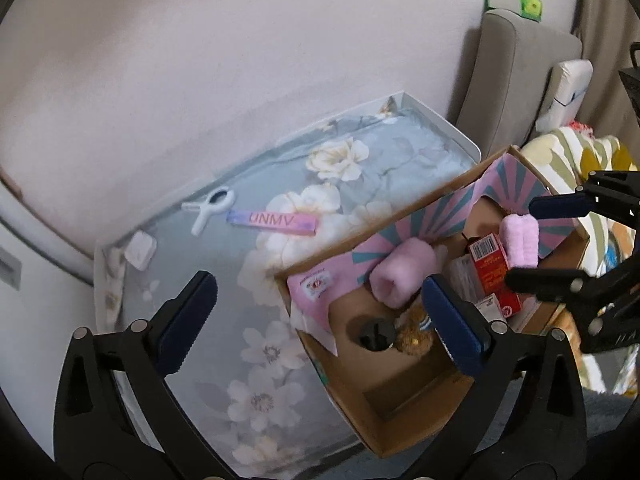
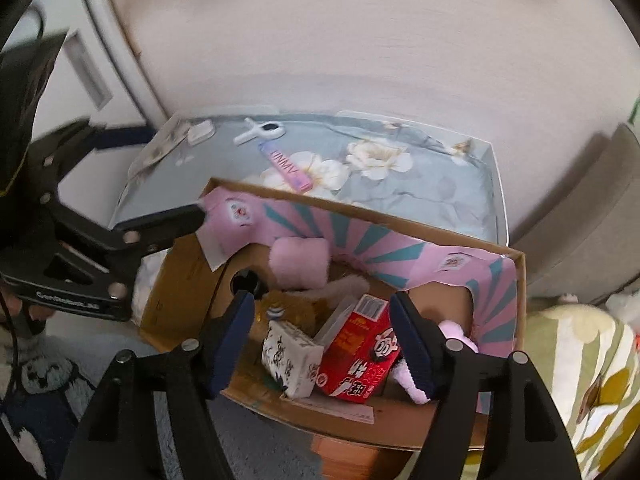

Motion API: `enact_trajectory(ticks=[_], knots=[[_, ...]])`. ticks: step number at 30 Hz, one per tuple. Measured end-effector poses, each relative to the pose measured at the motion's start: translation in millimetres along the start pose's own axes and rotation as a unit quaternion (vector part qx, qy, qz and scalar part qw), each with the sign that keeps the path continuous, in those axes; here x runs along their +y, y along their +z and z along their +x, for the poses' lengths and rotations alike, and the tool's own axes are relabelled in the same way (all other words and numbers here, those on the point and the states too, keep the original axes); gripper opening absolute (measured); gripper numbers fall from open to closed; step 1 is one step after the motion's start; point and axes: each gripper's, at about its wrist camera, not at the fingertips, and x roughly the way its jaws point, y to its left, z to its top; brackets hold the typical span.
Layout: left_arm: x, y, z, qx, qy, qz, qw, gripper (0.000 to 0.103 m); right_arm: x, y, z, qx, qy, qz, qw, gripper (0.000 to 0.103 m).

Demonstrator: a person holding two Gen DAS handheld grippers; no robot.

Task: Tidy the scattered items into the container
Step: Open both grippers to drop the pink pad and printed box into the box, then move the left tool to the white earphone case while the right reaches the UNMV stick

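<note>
A cardboard box (image 1: 404,408) (image 2: 400,230) with a pink-and-teal lining holds a red carton (image 2: 358,354), a white patterned carton (image 2: 290,354), pink fluffy rolls (image 1: 402,276) (image 2: 300,258) and a brown plush toy (image 1: 414,336). On the floral cloth (image 1: 280,184) lie a white clip (image 1: 208,208) (image 2: 260,131), a pink strip marked UNMV (image 1: 272,222) (image 2: 285,165) and a small white square (image 1: 140,250) (image 2: 200,132). My left gripper (image 1: 316,316) is open over the box's left edge. My right gripper (image 2: 322,338) is open and empty above the cartons; it also shows in the left wrist view (image 1: 524,236).
The cloth covers a low white table (image 1: 440,124) against a pale wall. A grey cushion (image 1: 512,84) and a yellow-patterned fabric (image 2: 580,364) lie to the right. A white door frame (image 2: 116,40) stands on the left.
</note>
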Motion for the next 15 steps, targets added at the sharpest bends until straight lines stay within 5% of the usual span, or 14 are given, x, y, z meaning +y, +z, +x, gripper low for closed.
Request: enact_trajectory(ticks=[15], knots=[[55.6, -11.1, 9.4, 0.015, 0.015, -0.077, 0.9968, 0.102, -1.4, 25.1, 2.6, -0.024, 0.044, 0.033, 0.998, 0.066]])
